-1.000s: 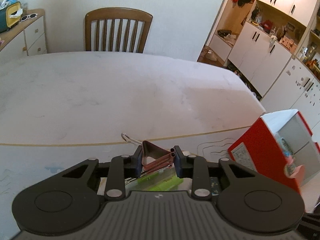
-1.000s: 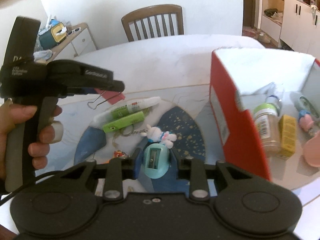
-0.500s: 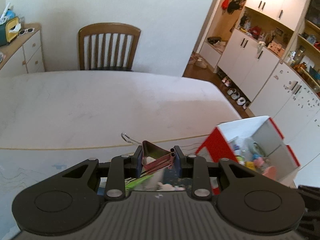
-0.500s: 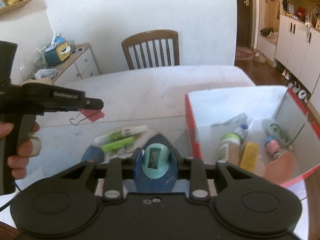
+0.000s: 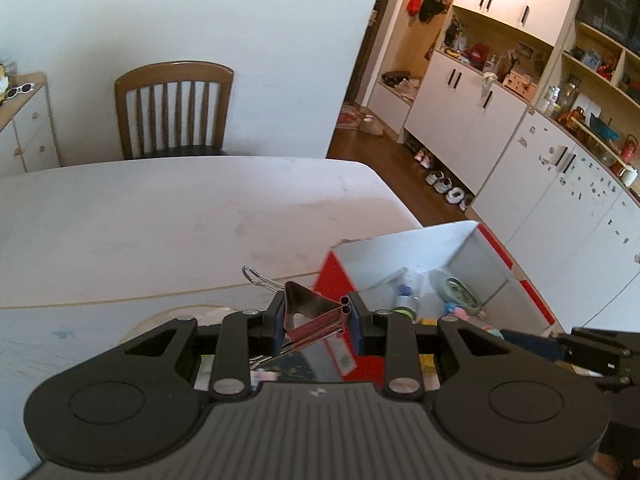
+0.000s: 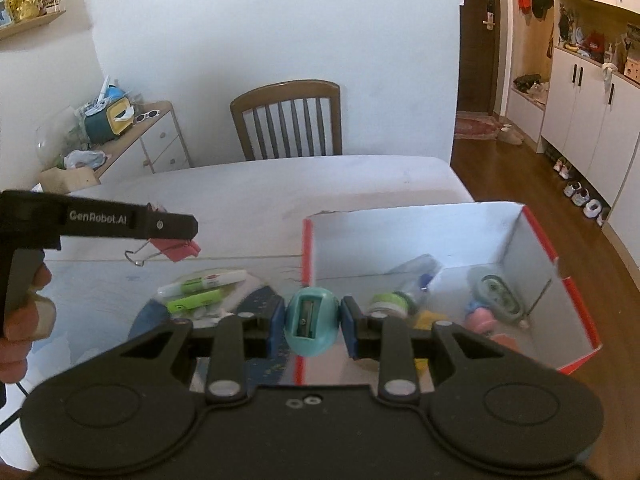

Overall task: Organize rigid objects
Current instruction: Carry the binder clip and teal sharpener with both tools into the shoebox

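Observation:
My left gripper [image 5: 317, 322] is shut on a pink binder clip [image 5: 316, 312] with wire handles, held in the air above the table. The right wrist view shows that same clip [image 6: 176, 249] hanging from the left gripper [image 6: 188, 236] at the left. My right gripper [image 6: 311, 322] is shut on a teal egg-shaped pencil sharpener [image 6: 310, 322], lifted over the near left wall of a red-and-white open box [image 6: 516, 224]. The box [image 5: 496, 248] holds a bottle, a yellow item, pink items and a small round teal case.
A green marker [image 6: 194, 302] and a white-and-green tube [image 6: 202, 282] lie on a blue patterned mat [image 6: 256, 300] left of the box. A wooden chair [image 6: 288, 120] stands at the table's far side. White cabinets [image 5: 460, 120] line the right wall. A hand [image 6: 20, 320] holds the left gripper's handle.
Both grippers have risen and moved toward the box with their objects still held. The box now shows its open inside in both views, and the mat items sit lower and farther left.

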`<state>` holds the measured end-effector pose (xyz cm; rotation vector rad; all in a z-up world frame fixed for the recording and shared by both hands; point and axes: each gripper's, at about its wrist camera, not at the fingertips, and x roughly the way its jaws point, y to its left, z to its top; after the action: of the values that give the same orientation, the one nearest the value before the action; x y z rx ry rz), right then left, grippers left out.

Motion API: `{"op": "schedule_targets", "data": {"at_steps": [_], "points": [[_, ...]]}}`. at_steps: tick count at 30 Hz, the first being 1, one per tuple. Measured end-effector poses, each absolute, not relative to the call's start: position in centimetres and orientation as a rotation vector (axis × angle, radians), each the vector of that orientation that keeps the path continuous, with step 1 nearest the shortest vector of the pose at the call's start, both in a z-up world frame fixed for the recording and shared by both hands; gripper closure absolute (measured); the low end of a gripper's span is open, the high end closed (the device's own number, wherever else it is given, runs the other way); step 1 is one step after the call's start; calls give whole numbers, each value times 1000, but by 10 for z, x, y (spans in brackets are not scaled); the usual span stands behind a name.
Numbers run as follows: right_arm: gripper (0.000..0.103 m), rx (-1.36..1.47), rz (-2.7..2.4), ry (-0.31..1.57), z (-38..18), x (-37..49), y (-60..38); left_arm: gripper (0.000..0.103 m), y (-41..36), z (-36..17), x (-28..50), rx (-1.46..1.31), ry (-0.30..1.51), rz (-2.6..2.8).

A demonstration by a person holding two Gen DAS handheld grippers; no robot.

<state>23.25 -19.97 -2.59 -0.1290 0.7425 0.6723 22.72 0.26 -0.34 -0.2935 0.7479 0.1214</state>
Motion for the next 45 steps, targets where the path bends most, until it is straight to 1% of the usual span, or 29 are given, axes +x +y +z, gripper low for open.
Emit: {"op": "schedule_targets", "data": {"at_steps": [12, 23, 34, 45], "points": [[74, -123, 664, 756, -35, 277, -266, 73, -70, -18, 265, -255, 794, 111], [74, -129, 631, 772, -52, 326, -308, 73, -121, -45, 303, -207, 877, 86], [74, -213, 660, 832, -86, 371, -300, 73, -126, -83, 352, -150, 981, 114], [74, -350, 725, 861, -108, 388, -273, 73, -122, -104, 395, -83, 1017, 144]]}}
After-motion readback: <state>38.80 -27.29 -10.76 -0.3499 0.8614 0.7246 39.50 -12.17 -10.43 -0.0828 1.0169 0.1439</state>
